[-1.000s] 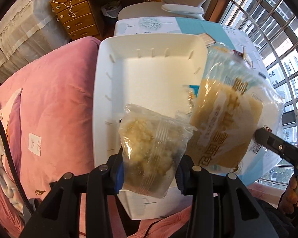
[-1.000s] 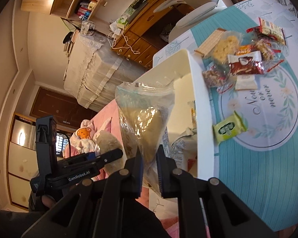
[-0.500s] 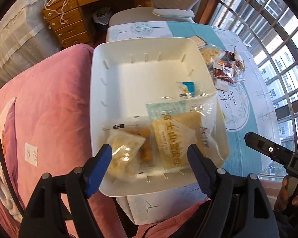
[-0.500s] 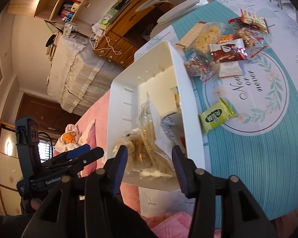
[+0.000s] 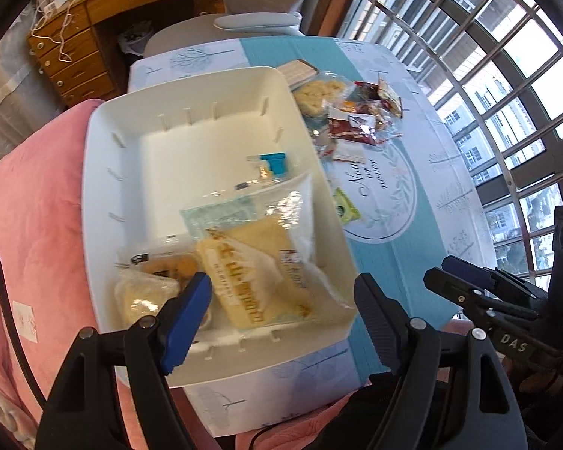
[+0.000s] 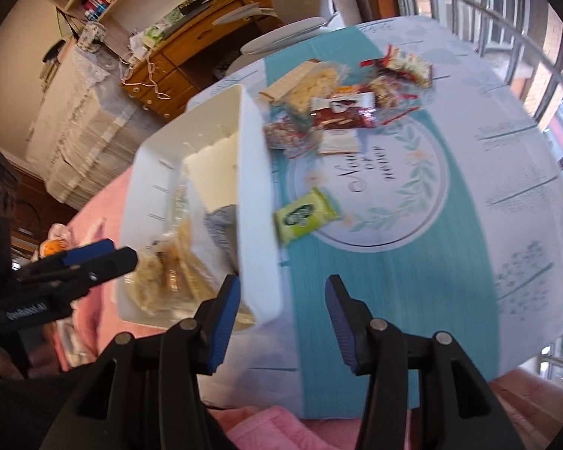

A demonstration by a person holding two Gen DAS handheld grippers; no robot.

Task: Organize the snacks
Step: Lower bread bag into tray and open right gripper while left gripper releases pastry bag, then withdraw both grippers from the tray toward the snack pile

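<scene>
Pink blanket (image 5: 37, 195): covers the surface at far left, beside and partly under the bin.

White bin (image 5: 105, 138): open-topped plastic tub with slotted inner walls, standing at the left edge of the table (image 5: 424, 172), which carries a teal and white printed cloth.

Small clear bag (image 5: 142, 296): pale crumbly snack, lying in the bin's near left corner, next to a packet of orange-brown pieces (image 5: 172, 262).

Large bread packet (image 5: 251, 262): clear wrapper with printed characters, lying flat in the bin's near right part, overlapping a pale green label (image 5: 221, 213). A small blue-and-clear packet (image 5: 272, 161) sits farther back against the right wall.

Left gripper (image 5: 281, 318): held above the bin's near edge, blue-padded jaws spread wide, nothing between them; they have just been opening.

Green packet (image 6: 304, 215): on the cloth just right of the bin, lying alone.

Snack pile (image 6: 341, 112): loose packets at the table's far side, among them a dark red wrapper (image 6: 343, 114), a wafer bar (image 6: 289, 82) and a clear bag of pale pieces (image 6: 315, 82), touching or overlapping one another.

Right gripper (image 6: 281, 322): held over the bin's right wall and the cloth, jaws apart and empty; they too have just been opening.

Window grille (image 5: 506, 75): at far right.
</scene>
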